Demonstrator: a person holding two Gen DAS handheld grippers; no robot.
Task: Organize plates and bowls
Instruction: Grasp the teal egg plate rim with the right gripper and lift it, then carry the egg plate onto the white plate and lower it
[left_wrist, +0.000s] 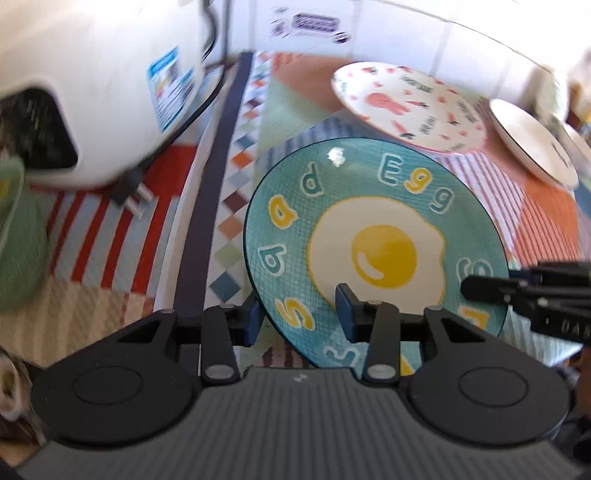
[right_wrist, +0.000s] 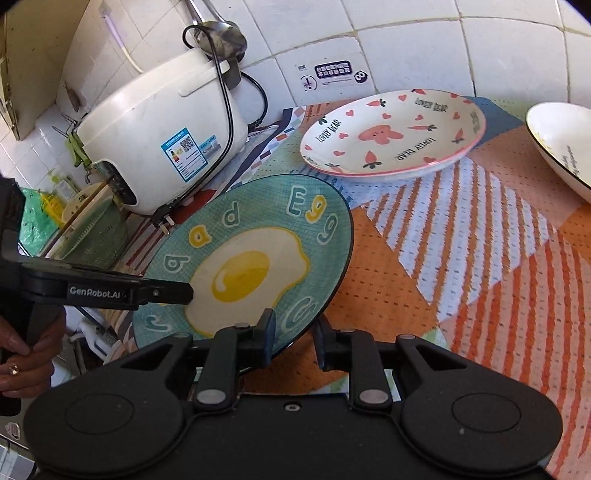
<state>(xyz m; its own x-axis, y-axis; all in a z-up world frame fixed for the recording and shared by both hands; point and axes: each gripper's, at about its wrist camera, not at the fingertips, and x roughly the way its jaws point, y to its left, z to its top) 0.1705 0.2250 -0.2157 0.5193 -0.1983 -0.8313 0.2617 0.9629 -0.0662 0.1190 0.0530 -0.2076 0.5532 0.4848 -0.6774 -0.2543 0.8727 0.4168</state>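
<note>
The egg plate (right_wrist: 258, 258) sits tilted off the desk (right_wrist: 480, 280), its far rim at twelve o'clock raised toward the white rice cooker (right_wrist: 159, 147). My left fingers (left_wrist: 299, 314) pinch its near-left rim; my right fingers (right_wrist: 295, 338) pinch its near-right rim at five o'clock, one pad above and one below. The pink bear plate (right_wrist: 391, 136) lies just beyond at one o'clock. A white bowl (right_wrist: 561, 144) lies at two o'clock. Bare patterned cloth opens at three o'clock.
</note>
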